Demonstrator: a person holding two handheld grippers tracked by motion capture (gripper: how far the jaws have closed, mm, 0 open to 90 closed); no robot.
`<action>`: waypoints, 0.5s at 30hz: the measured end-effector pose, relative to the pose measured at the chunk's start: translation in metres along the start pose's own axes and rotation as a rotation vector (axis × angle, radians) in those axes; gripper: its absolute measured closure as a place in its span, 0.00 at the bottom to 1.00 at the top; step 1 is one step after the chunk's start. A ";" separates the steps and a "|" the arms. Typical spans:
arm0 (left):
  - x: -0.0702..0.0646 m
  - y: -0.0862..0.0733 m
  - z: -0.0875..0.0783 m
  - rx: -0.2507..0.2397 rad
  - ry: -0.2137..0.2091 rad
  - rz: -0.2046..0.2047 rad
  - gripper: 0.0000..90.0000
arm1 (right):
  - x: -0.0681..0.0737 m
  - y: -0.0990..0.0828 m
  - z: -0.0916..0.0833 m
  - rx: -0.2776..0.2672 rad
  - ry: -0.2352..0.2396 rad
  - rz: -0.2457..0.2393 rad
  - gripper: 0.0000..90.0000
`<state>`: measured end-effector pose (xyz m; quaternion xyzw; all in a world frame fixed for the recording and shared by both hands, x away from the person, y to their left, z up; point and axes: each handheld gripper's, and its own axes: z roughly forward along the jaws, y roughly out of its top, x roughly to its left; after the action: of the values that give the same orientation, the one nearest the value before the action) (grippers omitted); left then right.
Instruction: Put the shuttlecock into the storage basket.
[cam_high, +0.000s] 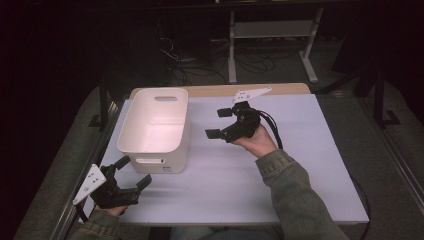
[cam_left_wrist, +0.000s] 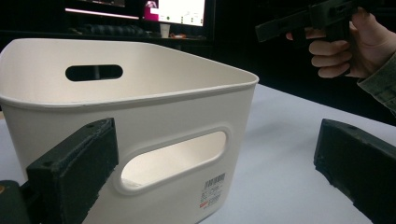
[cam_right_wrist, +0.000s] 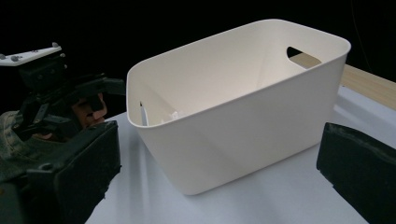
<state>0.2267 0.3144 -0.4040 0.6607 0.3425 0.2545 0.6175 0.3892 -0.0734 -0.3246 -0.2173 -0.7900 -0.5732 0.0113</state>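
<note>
A white plastic bin (cam_high: 155, 127) with slot handles stands upright on the left half of the white table (cam_high: 280, 175). My left gripper (cam_high: 134, 171) is open at the table's near-left corner, just in front of the bin's near end. In the left gripper view its jaws frame the bin (cam_left_wrist: 154, 107) and its handle slot with barcode label. My right gripper (cam_high: 218, 123) is open and held above the table just right of the bin, pointing at its side wall. The right gripper view looks onto the bin (cam_right_wrist: 243, 107), with nothing between the jaws.
A wooden strip (cam_high: 295, 89) runs along the table's far edge. Beyond it are floor cables and a white frame stand (cam_high: 272, 30). The right half of the table is bare. The left gripper (cam_right_wrist: 60, 88) shows past the bin; the right gripper (cam_left_wrist: 303, 18) shows raised at top right.
</note>
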 end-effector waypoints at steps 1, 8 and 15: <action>0.000 0.000 0.000 -0.001 0.000 -0.003 0.00 | -0.001 -0.002 -0.002 -0.005 0.001 0.004 0.00; 0.000 0.000 0.001 -0.001 -0.001 -0.004 0.00 | -0.001 -0.011 -0.014 -0.032 -0.017 0.001 0.00; -0.001 0.000 0.001 -0.002 0.002 -0.010 0.00 | -0.004 -0.025 -0.028 -0.104 -0.020 0.023 0.00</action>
<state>0.2272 0.3130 -0.4043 0.6581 0.3460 0.2525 0.6193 0.3776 -0.1064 -0.3385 -0.2326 -0.7565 -0.6112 -0.0013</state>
